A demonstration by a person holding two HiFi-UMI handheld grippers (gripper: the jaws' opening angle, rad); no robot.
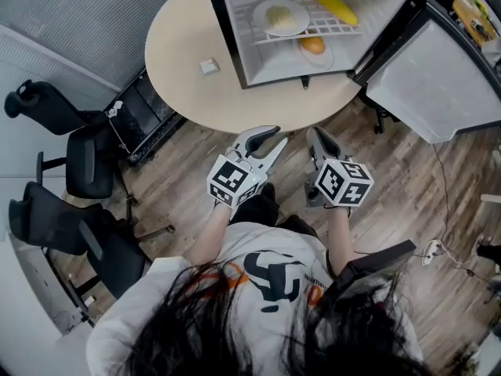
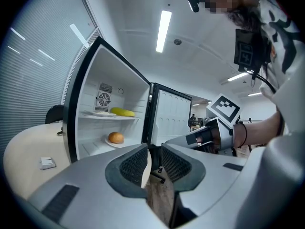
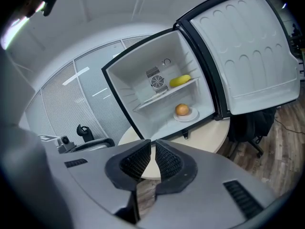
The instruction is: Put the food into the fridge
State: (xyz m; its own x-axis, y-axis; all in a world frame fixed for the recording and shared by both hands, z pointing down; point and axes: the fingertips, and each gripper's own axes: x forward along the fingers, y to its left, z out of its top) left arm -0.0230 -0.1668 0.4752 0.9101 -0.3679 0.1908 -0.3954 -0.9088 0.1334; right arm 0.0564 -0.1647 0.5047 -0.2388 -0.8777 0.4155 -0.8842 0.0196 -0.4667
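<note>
A small fridge (image 1: 235, 45) stands open on a round beige table (image 1: 188, 61). Its wire shelf holds a plate of pale food (image 1: 282, 16) and a long yellow food (image 1: 334, 5). Below them a round orange-brown food (image 1: 312, 45) sits on a small plate. My left gripper (image 1: 279, 135) hangs over the floor in front of the table, its jaws a little open and empty. Beside it my right gripper (image 1: 315, 132) is shut on nothing. The left gripper (image 2: 153, 159) and the right gripper (image 3: 153, 154) both point toward the fridge interior, where the orange-brown food (image 3: 181, 109) shows.
The fridge door (image 1: 434, 81) swings out to the right past the table edge. A small white object (image 1: 208, 66) lies on the table left of the fridge. Black office chairs (image 1: 70, 171) stand at the left. Cables (image 1: 438, 249) run over the wooden floor at right.
</note>
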